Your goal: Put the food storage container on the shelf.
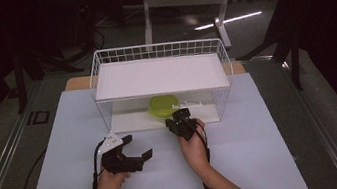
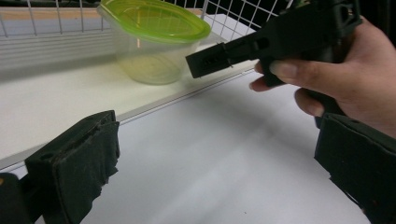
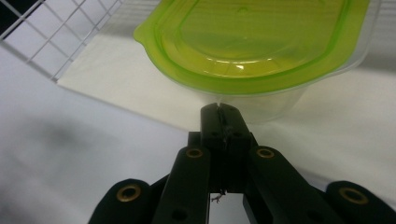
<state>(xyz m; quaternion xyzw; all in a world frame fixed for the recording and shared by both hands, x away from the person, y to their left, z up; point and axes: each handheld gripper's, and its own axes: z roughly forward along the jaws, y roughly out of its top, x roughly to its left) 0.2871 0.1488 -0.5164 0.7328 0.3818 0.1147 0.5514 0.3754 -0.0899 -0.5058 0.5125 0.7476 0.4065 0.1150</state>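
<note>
One clear plastic container point(image 1: 162, 106) with a lime-green snap lid point(image 3: 254, 39) sits on the lower shelf of the white wire rack point(image 1: 162, 83), toward twelve o'clock from the right claw point(image 1: 183, 116) and just beside it. It looks empty, so probably light, with thin walls that would flex under a hard squeeze and smooth sides that may slip; the stiffer spot to take is likely the lid's rim, or the small tab at its nine o'clock edge in the right gripper view. The right claw is fully shut with nothing in it, its closed tips pointing at the tub's near wall, close to touching, though I cannot tell if they do. The left claw point(image 1: 135, 149) stands wide open and empty over the counter point(image 1: 257, 162), at about eight o'clock from the tub. Counted: one container, one lid, one rack with two shelves, two claws.
</note>
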